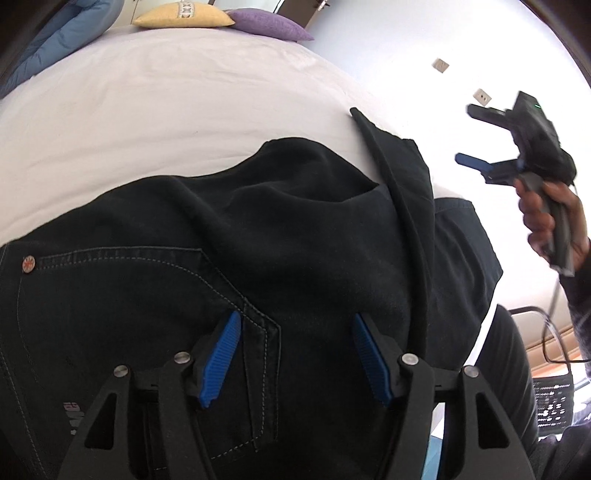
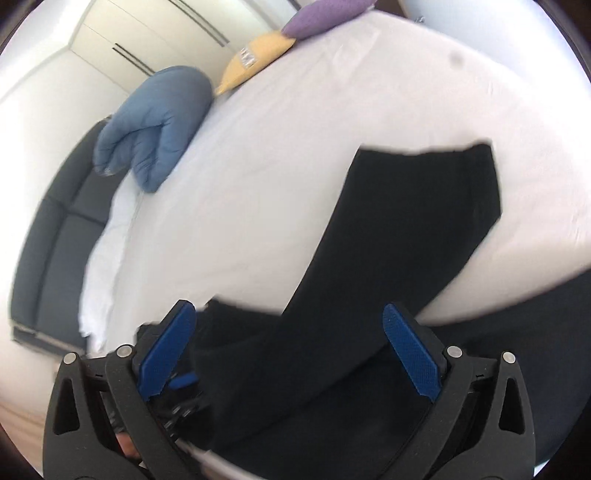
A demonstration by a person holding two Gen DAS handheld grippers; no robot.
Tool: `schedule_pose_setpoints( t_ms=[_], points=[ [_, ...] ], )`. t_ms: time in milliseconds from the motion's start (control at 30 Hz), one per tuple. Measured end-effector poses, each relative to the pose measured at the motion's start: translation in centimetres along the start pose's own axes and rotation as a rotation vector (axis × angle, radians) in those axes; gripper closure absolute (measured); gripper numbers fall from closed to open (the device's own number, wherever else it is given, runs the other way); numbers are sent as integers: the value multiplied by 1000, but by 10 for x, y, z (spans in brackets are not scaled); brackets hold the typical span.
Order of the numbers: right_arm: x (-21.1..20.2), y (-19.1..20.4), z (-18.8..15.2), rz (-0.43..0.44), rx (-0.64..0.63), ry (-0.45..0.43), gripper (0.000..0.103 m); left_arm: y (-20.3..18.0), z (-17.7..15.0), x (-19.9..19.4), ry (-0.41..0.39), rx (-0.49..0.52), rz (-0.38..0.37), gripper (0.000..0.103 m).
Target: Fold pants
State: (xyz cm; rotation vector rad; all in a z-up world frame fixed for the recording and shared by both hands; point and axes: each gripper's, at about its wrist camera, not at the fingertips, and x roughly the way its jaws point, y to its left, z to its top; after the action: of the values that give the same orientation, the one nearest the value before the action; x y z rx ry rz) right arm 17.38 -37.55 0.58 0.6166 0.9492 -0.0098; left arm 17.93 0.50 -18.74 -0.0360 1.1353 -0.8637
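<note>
Black pants lie on a white bed, pocket side up, with one leg folded back over the seat. My left gripper is open, its blue pads just above the pocket seam, holding nothing. My right gripper is in the air at the right, open and empty. In the right wrist view the right gripper hovers open above a pants leg that stretches away across the bed.
A yellow pillow and a purple pillow lie at the bed's far end. A blue quilt lies on the bed's left edge, beside a dark sofa. A cable hangs from the right gripper.
</note>
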Motion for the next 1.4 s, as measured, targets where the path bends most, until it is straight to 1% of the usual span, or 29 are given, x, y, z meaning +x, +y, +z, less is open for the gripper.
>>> schedule_pose_setpoints(
  t_ms=[67, 133, 200, 233, 300, 367, 400, 433, 467, 600, 667, 733, 833, 867, 900, 967, 1033, 1067, 1100, 1133, 1200, 1233, 1300, 1333, 1367, 1400],
  points=[
    [19, -8, 28, -92, 42, 29, 0, -1, 5, 7, 3, -16, -2, 38],
    [38, -9, 45, -182, 65, 64, 1, -4, 6, 11, 12, -16, 16, 38],
    [58, -9, 68, -258, 46, 77, 1, -7, 4, 11, 26, -3, 44, 39],
    [69, -8, 81, -316, 21, 82, 2, -9, 5, 13, 33, 4, 55, 39],
    [90, -7, 94, -392, 11, 101, 2, -10, 5, 14, 41, 4, 59, 39],
    [106, -11, 103, -416, 29, 130, 4, -7, 6, 15, 43, -8, 47, 39],
    [116, -15, 108, -434, 48, 147, 8, -6, 6, 15, 44, -12, 39, 39],
    [124, -16, 111, -453, 63, 158, 15, -5, 6, 15, 45, -14, 35, 39],
    [129, -18, 114, -470, 68, 169, 17, -4, 6, 14, 46, -14, 32, 39],
    [149, -22, 121, -529, 59, 196, 17, -3, 5, 12, 38, -13, 30, 39],
    [157, -24, 121, -530, 58, 208, 17, -2, 5, 12, 31, -21, 23, 39],
    [167, -23, 121, -561, 35, 227, 17, 1, 4, 10, 24, -28, 18, 39],
    [173, -23, 122, -587, 2, 231, 18, 0, 3, 9, 26, -23, 27, 39],
    [176, -21, 122, -600, -19, 237, 20, -1, 3, 10, 27, -18, 34, 40],
    [181, -19, 121, -610, -40, 244, 27, -4, 3, 11, 31, -11, 42, 40],
    [182, -18, 120, -612, -54, 246, 39, -6, 4, 12, 38, 2, 62, 41],
    [176, -22, 119, -583, -48, 240, 76, -9, 4, 14, 41, 6, 93, 48],
    [172, -24, 121, -554, -38, 240, 79, -9, 4, 14, 40, 2, 102, 54],
    [163, -28, 118, -528, -25, 233, 89, -7, 4, 13, 37, -10, 101, 58],
    [156, -30, 118, -506, -19, 219, 94, -3, 3, 11, 32, -26, 96, 61],
    [136, -33, 127, -471, -12, 175, 96, 9, 4, 8, 23, -84, 78, 79],
    [124, -34, 125, -451, -9, 149, 96, 16, 4, 8, 21, -114, 60, 81],
    [93, -39, 118, -404, 10, 81, 97, 30, 3, 6, 12, -187, -8, 81],
    [70, -42, 110, -373, 25, 36, 98, 33, 2, 6, 10, -199, -21, 81],
    [51, -46, 106, -347, 37, -1, 98, 33, 3, 6, 11, -202, -25, 81],
    [24, -54, 95, -328, 53, -50, 98, 32, 3, 6, 13, -198, -20, 81]
  ],
)
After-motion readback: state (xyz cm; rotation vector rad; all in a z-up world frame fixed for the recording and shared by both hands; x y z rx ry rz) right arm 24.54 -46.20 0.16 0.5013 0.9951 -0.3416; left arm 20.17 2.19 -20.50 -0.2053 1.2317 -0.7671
